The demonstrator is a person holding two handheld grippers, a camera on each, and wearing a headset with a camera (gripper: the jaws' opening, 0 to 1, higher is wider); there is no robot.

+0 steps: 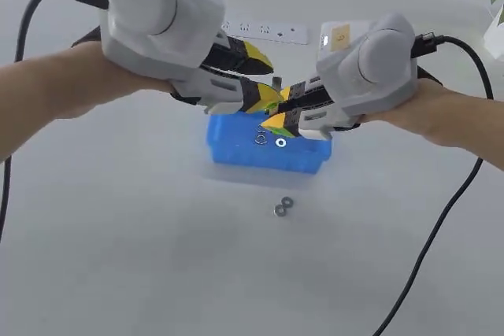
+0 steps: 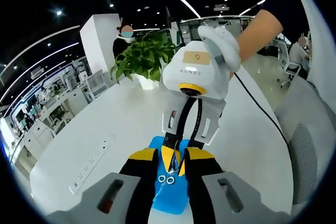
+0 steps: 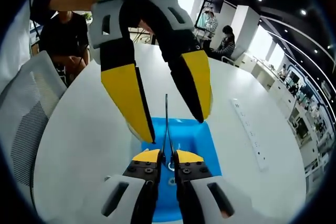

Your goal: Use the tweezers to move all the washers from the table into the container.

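Washers (image 1: 282,208): two lie on the desk (image 1: 118,234) near the blue container (image 1: 268,159), clear of both grippers. Two more sit inside it, under the tips. The right gripper (image 3: 167,157) pinches the tweezers (image 3: 166,116), and the left gripper (image 2: 172,155) gapes open around them.

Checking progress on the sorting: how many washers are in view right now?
4 washers: two lie in the blue container; two lie close together on the table in front of it. Part of the container is covered, so more may be hidden.

White table (image 1: 118,257), blue container (image 1: 268,160), two loose washers (image 1: 280,210), power strip (image 1: 264,31)
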